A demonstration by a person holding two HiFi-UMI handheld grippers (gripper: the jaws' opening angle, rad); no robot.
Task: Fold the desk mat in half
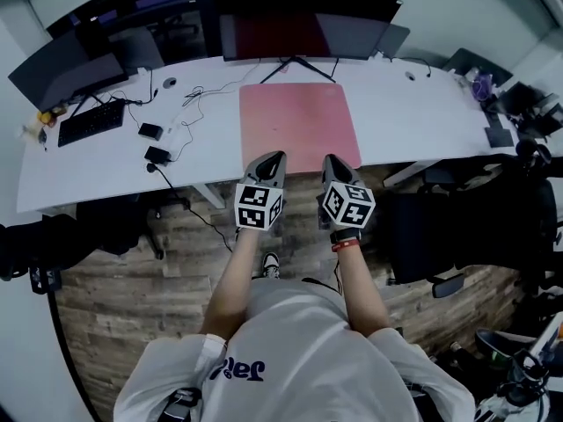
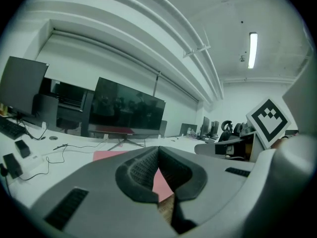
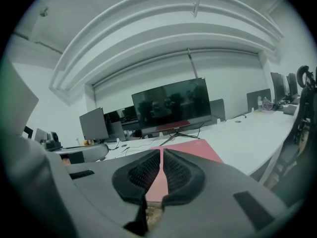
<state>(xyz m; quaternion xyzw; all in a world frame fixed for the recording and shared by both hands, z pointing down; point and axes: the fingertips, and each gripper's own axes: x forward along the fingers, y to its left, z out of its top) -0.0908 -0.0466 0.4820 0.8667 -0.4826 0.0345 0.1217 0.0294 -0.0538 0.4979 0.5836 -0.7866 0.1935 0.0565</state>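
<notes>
A pink desk mat (image 1: 297,124) lies flat and unfolded on the white desk (image 1: 106,165), in front of the wide monitor (image 1: 303,33). My left gripper (image 1: 271,159) hovers just short of the mat's near edge, towards its left corner, shut and empty. My right gripper (image 1: 332,163) hangs beside it near the same edge, towards the right, also shut with nothing in it. In the left gripper view the mat (image 2: 110,155) shows past the closed jaws. The right gripper view shows the mat (image 3: 190,148) ahead too.
A keyboard (image 1: 91,121), small black boxes (image 1: 150,131) and loose cables (image 1: 198,99) lie on the desk left of the mat. A second monitor (image 1: 66,76) stands at far left. A dark office chair (image 1: 457,227) stands at my right over the wood floor (image 1: 132,297).
</notes>
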